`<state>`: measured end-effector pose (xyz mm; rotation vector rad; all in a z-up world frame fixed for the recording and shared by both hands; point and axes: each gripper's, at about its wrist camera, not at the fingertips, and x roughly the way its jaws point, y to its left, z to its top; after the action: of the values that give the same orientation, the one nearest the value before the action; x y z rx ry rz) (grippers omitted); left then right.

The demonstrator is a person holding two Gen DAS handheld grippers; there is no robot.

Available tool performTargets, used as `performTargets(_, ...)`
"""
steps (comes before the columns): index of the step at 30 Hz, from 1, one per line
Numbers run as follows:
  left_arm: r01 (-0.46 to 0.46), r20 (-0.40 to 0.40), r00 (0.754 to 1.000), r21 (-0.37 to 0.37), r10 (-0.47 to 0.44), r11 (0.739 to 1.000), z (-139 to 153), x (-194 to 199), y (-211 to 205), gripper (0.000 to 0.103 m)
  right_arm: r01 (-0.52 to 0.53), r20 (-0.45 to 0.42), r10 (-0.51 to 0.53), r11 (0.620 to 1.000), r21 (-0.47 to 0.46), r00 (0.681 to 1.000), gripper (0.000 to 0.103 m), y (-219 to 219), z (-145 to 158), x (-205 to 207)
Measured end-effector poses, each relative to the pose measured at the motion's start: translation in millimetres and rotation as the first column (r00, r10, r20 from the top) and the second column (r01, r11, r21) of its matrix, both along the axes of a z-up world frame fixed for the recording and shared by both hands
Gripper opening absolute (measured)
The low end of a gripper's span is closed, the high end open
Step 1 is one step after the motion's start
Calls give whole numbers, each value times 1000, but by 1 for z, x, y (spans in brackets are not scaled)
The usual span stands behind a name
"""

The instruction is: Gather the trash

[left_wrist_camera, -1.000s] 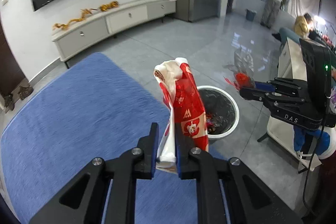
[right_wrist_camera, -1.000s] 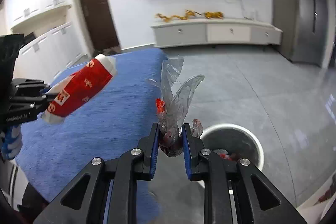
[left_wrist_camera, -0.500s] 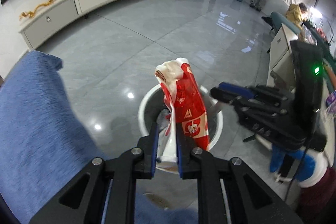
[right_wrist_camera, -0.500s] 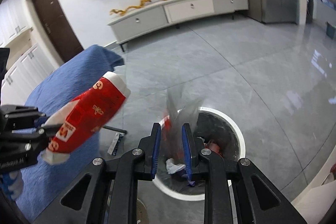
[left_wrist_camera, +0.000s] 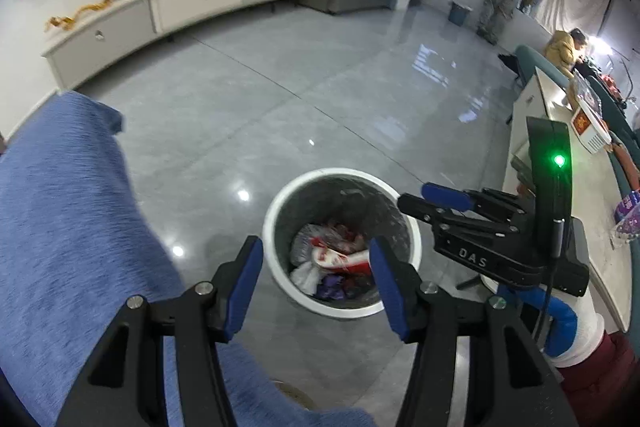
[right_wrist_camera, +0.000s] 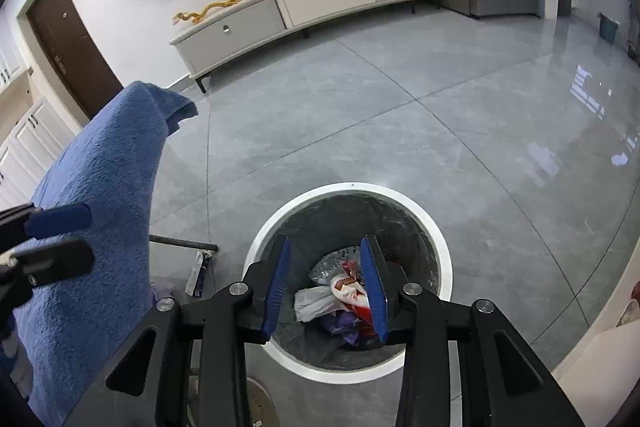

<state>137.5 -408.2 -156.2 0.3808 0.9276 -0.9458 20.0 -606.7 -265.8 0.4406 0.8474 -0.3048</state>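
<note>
Trash (right_wrist_camera: 344,291) lies in a loose heap at the bottom of the white-rimmed bin (right_wrist_camera: 440,251), which stands on the grey tiled floor (right_wrist_camera: 400,131) just right of the blue cloth (right_wrist_camera: 100,187): a red-and-white wrapper, a pale crumpled bag, clear film and something purple. Both views look steeply down into the open mouth, and that seems to be why the tools are held as they are, each poised above the bin so that whatever leaves the jaws falls inside rather than on the tiles.

The left hand-held gripper (left_wrist_camera: 316,287) has its blue pads apart and widening, with nothing between them; the wrapper seen through the gap lies down in the bin. The right hand-held gripper (right_wrist_camera: 324,287) is likewise spreading, its pads parted and empty, framing the heap below. In the left view the right tool reaches in from the right, over the far right part of the rim.

Judging by the empty jaws and the filled bin, this drop looks complete. Near the bin's left side, under the cloth's edge, a small carton-like item (right_wrist_camera: 198,273) rests on the floor; it may be a further piece to gather, though I cannot tell.
</note>
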Motion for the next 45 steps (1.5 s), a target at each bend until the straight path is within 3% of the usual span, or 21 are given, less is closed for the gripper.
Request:
performTargets(6, -82, 200, 976, -24, 85, 996, 37, -18, 49, 54, -41, 40, 43, 998, -48, 998, 47, 34, 28, -2)
performTargets(12, -181, 365, 911, -63, 191, 982, 67, -43, 114, 55, -78, 100, 85, 994, -78, 991, 50, 77, 64, -8)
performTargets(16, -238, 420, 868, -112, 263, 965, 82, -59, 157, 61, -115, 152, 130, 988, -104, 980, 53, 112, 91, -12)
performTargets(23, -316, 460, 806, -199, 373, 928, 106, -85, 216, 68, -197, 227, 233, 966, -171, 946, 60, 179, 138, -21)
performTargets(29, -359, 462, 769, -259, 441, 897, 120, -107, 254, 73, -264, 262, 328, 931, -252, 908, 67, 235, 168, -34)
performTargets(45, -470, 480, 642, -370, 598, 801, 138, -144, 338, 91, -303, 322, 416, 888, -346, 850, 82, 318, 204, -77)
